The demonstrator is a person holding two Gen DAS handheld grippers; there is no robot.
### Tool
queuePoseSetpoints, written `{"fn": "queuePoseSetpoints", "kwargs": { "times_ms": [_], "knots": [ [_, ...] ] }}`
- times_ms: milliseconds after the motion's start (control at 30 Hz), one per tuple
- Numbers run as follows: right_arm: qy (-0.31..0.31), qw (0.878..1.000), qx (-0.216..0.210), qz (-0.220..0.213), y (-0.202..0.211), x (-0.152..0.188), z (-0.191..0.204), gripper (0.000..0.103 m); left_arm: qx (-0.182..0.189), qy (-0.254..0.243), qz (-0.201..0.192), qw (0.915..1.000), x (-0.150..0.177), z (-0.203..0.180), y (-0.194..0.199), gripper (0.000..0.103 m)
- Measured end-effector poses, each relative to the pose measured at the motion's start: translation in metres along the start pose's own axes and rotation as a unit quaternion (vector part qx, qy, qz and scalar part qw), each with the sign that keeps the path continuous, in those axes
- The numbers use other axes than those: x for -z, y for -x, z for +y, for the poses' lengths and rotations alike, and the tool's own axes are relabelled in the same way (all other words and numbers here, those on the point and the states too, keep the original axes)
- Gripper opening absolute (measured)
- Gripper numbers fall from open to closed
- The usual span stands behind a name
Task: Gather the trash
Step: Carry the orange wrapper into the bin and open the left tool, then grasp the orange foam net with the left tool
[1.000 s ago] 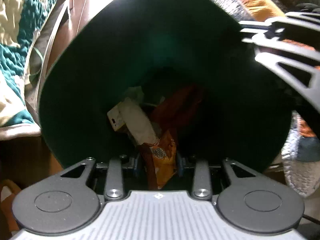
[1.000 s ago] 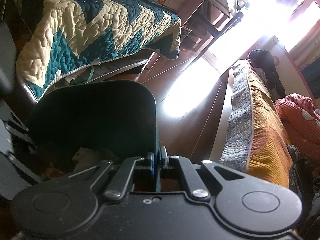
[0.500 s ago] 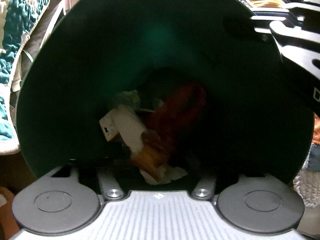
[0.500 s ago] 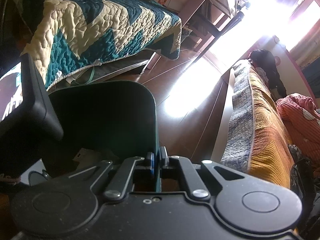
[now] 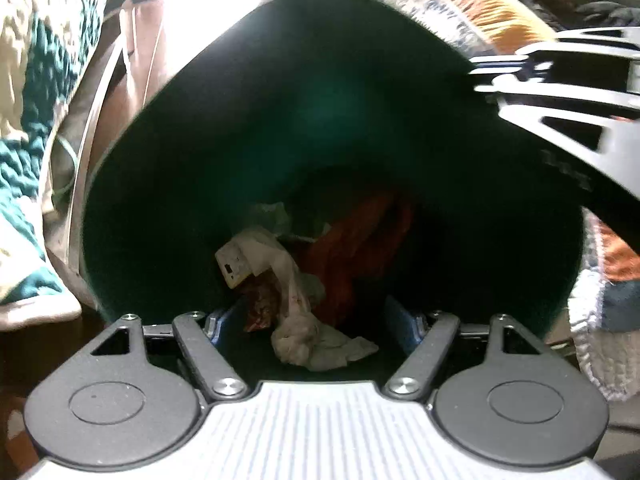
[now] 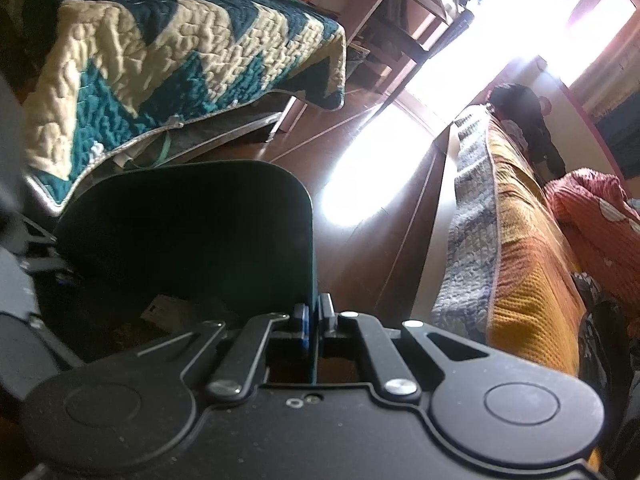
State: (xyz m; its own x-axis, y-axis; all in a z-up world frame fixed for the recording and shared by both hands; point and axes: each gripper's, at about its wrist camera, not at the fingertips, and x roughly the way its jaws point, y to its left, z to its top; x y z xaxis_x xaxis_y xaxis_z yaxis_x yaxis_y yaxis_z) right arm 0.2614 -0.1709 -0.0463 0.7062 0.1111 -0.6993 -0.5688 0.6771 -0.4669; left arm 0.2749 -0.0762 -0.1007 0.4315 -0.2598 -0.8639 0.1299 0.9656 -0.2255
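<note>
A dark green bin [image 5: 280, 100] fills the left wrist view, seen from above its mouth. At its bottom lie a crumpled white tissue [image 5: 312, 344], an orange snack wrapper [image 5: 262, 312], a small white box [image 5: 234, 268] and a red bag [image 5: 360, 248]. My left gripper [image 5: 310, 324] hangs over the bin's mouth, its jaws wide apart and still opening, with nothing pressed between the pads. My right gripper [image 6: 314, 320] is shut on the thin side wall of the bin [image 6: 180, 220]. Its fingers [image 5: 560, 92] show at the bin's upper right rim.
A bed with a teal and cream quilt [image 6: 160, 60] stands left of the bin. Another bed with a grey and orange cover [image 6: 512, 240] runs along the right. Brown wooden floor [image 6: 380, 248] lies between them, sunlit further back. Furniture legs [image 6: 400, 40] stand beyond.
My left gripper was shut on the orange snack wrapper; its jaws have spread and the wrapper now lies in the bin with the other trash. The right gripper has kept its hold.
</note>
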Motion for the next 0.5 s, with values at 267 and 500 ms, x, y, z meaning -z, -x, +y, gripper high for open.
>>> {"fn": "queuePoseSetpoints", "kwargs": {
  "times_ms": [267,500],
  "knots": [
    [-0.033,0.999,0.011,0.015,-0.012,0.009,-0.022,0.003,0.018,-0.018,-0.024,0.9994,0.009,0.012,0.041,0.081],
    [-0.072,0.997,0.014,0.030,-0.023,0.019,-0.045,0.003,0.011,-0.029,-0.042,0.9986,0.020,0.044,0.081,0.084]
  ]
}}
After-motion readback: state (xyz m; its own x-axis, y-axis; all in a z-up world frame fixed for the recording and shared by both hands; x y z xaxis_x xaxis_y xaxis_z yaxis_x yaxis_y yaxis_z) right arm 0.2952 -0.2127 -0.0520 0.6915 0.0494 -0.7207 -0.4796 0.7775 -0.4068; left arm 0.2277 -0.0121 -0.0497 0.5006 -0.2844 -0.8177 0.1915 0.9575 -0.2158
